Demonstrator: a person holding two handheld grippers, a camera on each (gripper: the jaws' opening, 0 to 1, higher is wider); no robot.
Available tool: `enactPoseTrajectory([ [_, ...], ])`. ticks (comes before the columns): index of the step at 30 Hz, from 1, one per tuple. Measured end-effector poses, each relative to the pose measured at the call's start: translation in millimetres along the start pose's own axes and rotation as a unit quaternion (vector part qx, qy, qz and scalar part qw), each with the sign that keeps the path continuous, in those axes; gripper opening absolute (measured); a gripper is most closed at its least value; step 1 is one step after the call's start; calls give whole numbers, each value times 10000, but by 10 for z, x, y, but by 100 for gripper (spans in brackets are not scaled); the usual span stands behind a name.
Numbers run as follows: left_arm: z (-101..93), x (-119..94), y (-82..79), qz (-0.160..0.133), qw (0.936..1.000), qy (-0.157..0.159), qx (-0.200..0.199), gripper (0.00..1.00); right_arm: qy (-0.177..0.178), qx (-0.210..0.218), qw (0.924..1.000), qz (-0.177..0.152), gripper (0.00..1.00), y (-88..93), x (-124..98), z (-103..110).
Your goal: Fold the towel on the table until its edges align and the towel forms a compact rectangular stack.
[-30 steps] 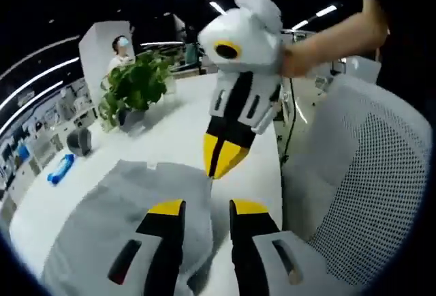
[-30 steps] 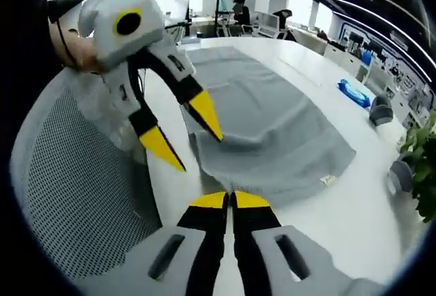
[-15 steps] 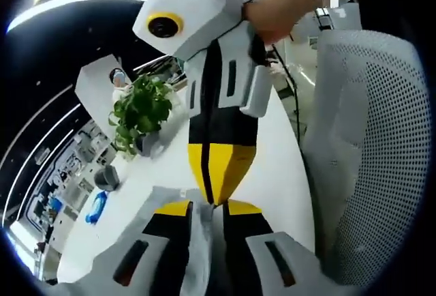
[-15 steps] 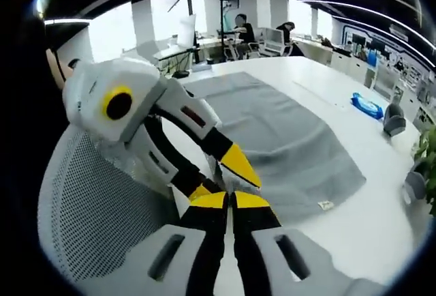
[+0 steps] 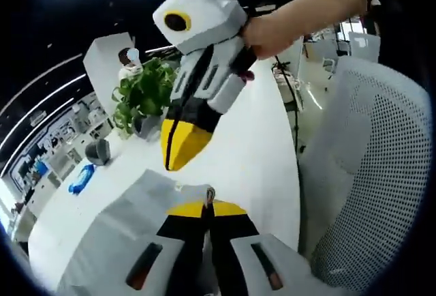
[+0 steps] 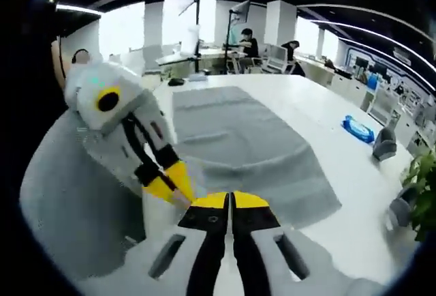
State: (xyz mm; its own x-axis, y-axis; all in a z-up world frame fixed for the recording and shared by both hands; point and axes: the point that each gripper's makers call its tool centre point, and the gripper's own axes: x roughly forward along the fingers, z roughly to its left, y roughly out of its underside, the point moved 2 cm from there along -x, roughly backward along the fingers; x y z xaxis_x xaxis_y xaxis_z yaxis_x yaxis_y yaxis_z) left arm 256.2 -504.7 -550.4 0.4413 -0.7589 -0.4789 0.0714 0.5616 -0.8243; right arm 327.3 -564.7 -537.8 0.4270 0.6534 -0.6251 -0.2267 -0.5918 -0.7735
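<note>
White table [image 5: 262, 139] fills my left gripper view — left gripper [image 5: 206, 208] pinched closed on the grey towel's [image 5: 122, 221] corner. Right gripper view: right gripper [image 6: 231, 199] closed, apparently empty. Soft, limp cloth — I'd grip corners.

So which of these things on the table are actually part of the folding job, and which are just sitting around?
Part of the job:
- grey towel
- left gripper, shut on the towel's edge
- right gripper, shut
- white table

Just lying about:
- potted plant
- blue object
- mesh chair
</note>
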Motion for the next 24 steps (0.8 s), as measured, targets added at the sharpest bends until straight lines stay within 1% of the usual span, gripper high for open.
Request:
enactPoseTrajectory([
  [1, -2, -2, -2, -10, 10000, 9, -44, 1, 176, 190, 9995, 183, 4, 92, 45, -199],
  [2, -5, -2, -5, -21, 9999, 35, -121, 1, 323, 291, 9986, 311, 6, 160, 75, -357],
  [3, -11, 0, -6, -25, 9999, 44, -124, 1, 440, 370, 9976, 383, 8, 217, 115, -498],
  [4, -18, 4, -5, -19, 9999, 53, -122, 1, 488, 401, 9971, 413, 8, 242, 133, -558],
  [5, -23, 5, -8, -15, 9999, 58, -106, 1, 664, 610, 9947, 490, 8, 336, 198, -779],
  [6, -20, 8, -18, -30, 9999, 55, -88, 1, 875, 975, 9904, 438, 7, 410, 275, -972],
  [7, -23, 14, -27, -52, 9999, 71, -102, 1, 990, 1117, 9873, 547, 7, 492, 328, -1090],
  [8, -25, 17, -38, -84, 9998, 92, -161, 1, 1136, 1387, 9813, 703, 6, 618, 416, -1260],
  [9, -34, 18, -48, -112, 9994, 136, -295, 1, 1224, 1467, 9782, 819, 6, 691, 463, -1348],
  [10, -36, 17, -46, -115, 9992, 155, -348, 1, 1321, 1593, 9743, 888, 7, 760, 547, -1458],
  [13, -22, 12, -31, -112, 9986, 179, -480, 1, 1263, 1764, 9727, 822, 8, 786, 717, -1577],
  [16, -2, 7, 3, -74, 9980, 183, -602, 1, 1233, 1995, 9689, 791, 9, 792, 853, -1637],
  [18, 9, 2, 10, -104, 9971, 190, -724, 1, 1157, 2054, 9683, 822, 10, 797, 937, -1640],
  [21, 0, -20, 19, -99, 9960, 225, -861, 1, 1155, 2027, 9683, 891, 11, 799, 999, -1631],
  [22, -3, -30, 19, -97, 9959, 227, -868, 1, 1179, 2017, 9686, 853, 10, 787, 987, -1644],
  [23, -12, -50, 16, -98, 9956, 255, -898, 1, 1289, 2057, 9663, 855, 10, 794, 983, -1674],
  [24, -13, -55, 14, -101, 9955, 261, -911, 1, 1281, 2071, 9661, 856, 11, 802, 982, -1684],
])
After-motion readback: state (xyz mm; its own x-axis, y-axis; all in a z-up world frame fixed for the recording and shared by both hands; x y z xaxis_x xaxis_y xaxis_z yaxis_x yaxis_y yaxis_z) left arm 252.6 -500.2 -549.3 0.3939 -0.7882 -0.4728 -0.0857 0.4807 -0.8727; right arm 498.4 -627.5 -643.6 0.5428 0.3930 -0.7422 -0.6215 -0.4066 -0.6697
